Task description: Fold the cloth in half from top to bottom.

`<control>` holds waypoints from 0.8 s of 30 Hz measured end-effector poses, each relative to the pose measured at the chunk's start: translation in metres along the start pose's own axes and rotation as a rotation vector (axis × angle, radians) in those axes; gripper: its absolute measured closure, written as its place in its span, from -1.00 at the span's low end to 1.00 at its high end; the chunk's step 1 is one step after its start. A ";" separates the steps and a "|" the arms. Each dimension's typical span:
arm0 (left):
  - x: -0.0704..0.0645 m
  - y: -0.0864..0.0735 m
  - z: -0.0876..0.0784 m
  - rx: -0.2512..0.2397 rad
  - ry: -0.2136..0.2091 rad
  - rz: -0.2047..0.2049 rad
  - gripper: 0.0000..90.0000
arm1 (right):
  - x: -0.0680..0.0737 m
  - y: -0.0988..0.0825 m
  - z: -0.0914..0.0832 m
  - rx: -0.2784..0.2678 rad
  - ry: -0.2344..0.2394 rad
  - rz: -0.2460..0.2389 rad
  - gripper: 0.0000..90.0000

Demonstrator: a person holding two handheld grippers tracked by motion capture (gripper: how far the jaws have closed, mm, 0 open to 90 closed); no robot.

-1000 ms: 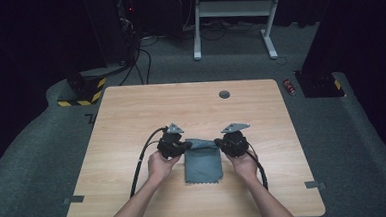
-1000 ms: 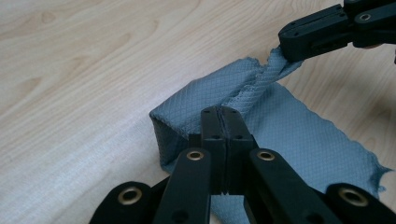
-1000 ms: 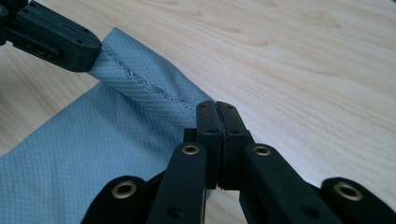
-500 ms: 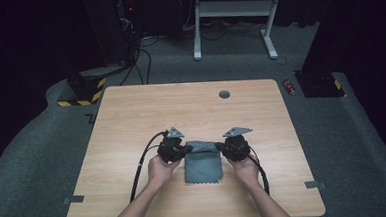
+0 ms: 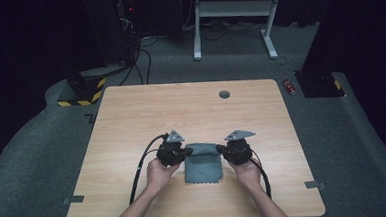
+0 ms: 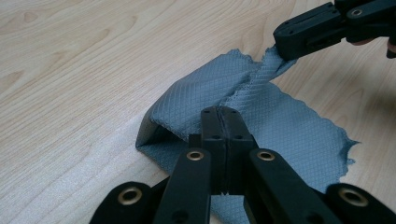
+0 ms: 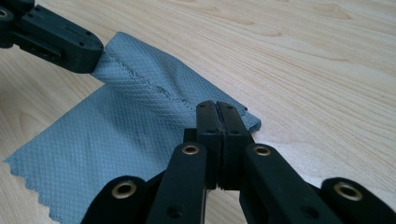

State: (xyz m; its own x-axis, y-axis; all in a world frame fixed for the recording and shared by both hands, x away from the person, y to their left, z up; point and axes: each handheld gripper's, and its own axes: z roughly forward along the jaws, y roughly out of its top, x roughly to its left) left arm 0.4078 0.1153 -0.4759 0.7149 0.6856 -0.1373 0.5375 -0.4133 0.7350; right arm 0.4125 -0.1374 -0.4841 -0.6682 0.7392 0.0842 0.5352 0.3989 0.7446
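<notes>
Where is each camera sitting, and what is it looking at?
High view: above the table, looking down; forearms, left hand-held gripper and right hand-held gripper.
Left gripper view: rides the left hand-held gripper, jaws shut on the grey cloth.
Right gripper view: rides the right one, likewise shut on it.
Shared: each gripper view shows the other gripper pinching the cloth.

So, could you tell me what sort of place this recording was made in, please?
Probably a lab or recording workspace, not a home: a bare wooden table on grey carpet, dark curtained surroundings, cables on the floor, and a yellow-and-black striped equipment base.
</notes>
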 end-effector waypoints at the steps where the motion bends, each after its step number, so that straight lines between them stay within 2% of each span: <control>1: 0.000 0.000 0.000 -0.001 -0.001 0.002 0.99 | 0.000 0.000 0.000 0.000 0.000 0.000 0.98; 24: -0.010 -0.009 -0.010 -0.017 -0.020 0.019 0.99 | 0.008 -0.007 -0.012 -0.010 0.025 -0.041 0.98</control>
State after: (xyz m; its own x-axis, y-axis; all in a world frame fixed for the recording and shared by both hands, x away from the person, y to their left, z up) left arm 0.3914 0.1185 -0.4745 0.7336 0.6658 -0.1365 0.5165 -0.4156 0.7486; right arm 0.3967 -0.1410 -0.4808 -0.7022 0.7085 0.0699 0.5020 0.4232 0.7542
